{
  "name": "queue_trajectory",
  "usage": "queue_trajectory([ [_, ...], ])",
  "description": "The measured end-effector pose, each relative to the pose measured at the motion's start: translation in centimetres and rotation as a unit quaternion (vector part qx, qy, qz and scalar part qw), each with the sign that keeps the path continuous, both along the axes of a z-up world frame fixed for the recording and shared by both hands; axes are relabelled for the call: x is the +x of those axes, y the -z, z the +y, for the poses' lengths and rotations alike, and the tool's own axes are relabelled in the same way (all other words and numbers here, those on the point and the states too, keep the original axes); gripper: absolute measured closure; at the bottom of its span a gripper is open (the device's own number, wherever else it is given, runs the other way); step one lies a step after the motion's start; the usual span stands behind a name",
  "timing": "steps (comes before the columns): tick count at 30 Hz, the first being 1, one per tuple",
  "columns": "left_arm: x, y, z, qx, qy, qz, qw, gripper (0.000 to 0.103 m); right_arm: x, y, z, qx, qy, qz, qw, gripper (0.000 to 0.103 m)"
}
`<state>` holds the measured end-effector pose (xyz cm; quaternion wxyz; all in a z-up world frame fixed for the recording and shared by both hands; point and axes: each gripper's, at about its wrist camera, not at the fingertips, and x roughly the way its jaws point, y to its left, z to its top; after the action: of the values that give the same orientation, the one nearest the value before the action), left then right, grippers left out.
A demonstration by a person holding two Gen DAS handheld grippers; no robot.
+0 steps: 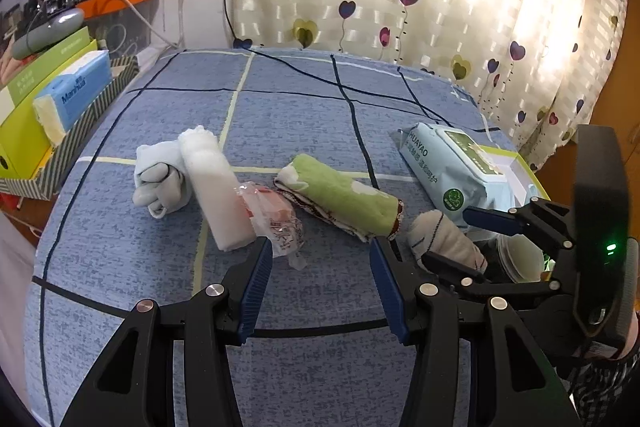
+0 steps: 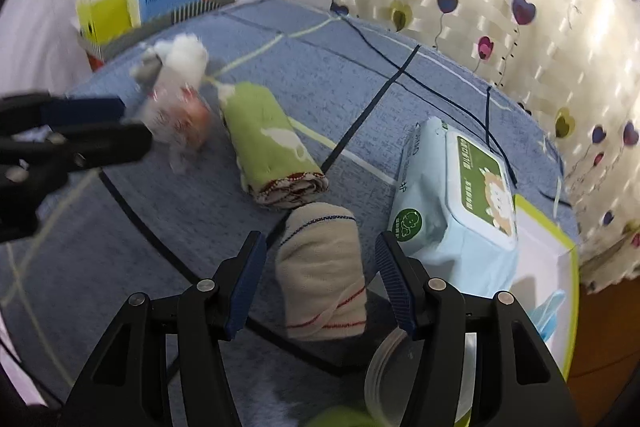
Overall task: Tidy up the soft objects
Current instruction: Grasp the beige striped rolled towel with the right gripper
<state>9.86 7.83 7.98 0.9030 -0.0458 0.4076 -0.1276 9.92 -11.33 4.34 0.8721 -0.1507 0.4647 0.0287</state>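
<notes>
Soft things lie in a row on the blue bedsheet (image 1: 280,107): a grey sock bundle (image 1: 160,183), a white rolled towel (image 1: 214,187), a clear plastic packet (image 1: 276,219), a green rolled towel (image 1: 344,199) and a beige striped sock roll (image 1: 444,239). My left gripper (image 1: 320,259) is open and empty, just in front of the packet and green towel. My right gripper (image 2: 320,259) is open, its jaws on either side of the beige sock roll (image 2: 320,275) without closing on it. The green towel (image 2: 268,143) lies beyond it. The right gripper also shows in the left wrist view (image 1: 480,235).
A wet-wipes pack (image 1: 452,171) leans on a white, yellow-edged box (image 2: 552,267) at the bed's right edge. A round clear lid (image 2: 388,363) lies by the right finger. A tissue pack (image 1: 76,91) in a striped tray and green boxes sit at the left. A curtain hangs behind.
</notes>
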Motion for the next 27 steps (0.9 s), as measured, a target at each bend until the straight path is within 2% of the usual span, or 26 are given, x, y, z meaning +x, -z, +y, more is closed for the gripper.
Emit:
queue_trajectory([
  [6, 0.4, 0.2, 0.4, -0.002, -0.004, 0.004, 1.0000, 0.053, 0.6, 0.9, 1.0, -0.039, -0.006, 0.019, 0.999, 0.045],
  [12, 0.9, 0.3, 0.5, -0.006, -0.002, 0.007, 1.0000, 0.053, 1.0, 1.7, 1.2, -0.055, 0.000, 0.042, 0.998, 0.045],
  [13, 1.1, 0.4, 0.5, -0.008, -0.002, 0.009, 0.9999, 0.053, 1.0, 1.6, 1.2, -0.054, 0.002, 0.040, 0.998, 0.046],
  [14, 1.2, 0.4, 0.4, -0.010, -0.001, 0.010, 0.9999, 0.053, 0.9, 1.5, 1.3, -0.055, 0.003, 0.035, 0.998, 0.052],
  [18, 1.8, 0.4, 0.0, -0.016, 0.004, 0.014, 0.9998, 0.053, 0.7, 1.3, 1.2, -0.039, 0.005, 0.029, 0.999, 0.054],
  [24, 3.1, 0.5, -1.2, -0.015, 0.012, 0.025, 0.9995, 0.053, -0.1, 0.7, 1.0, 0.026, 0.010, 0.025, 0.999, 0.055],
  [27, 3.9, 0.6, -1.8, -0.020, 0.014, 0.032, 0.9992, 0.053, -1.0, 0.4, 1.0, 0.041, 0.016, 0.020, 0.999, 0.055],
])
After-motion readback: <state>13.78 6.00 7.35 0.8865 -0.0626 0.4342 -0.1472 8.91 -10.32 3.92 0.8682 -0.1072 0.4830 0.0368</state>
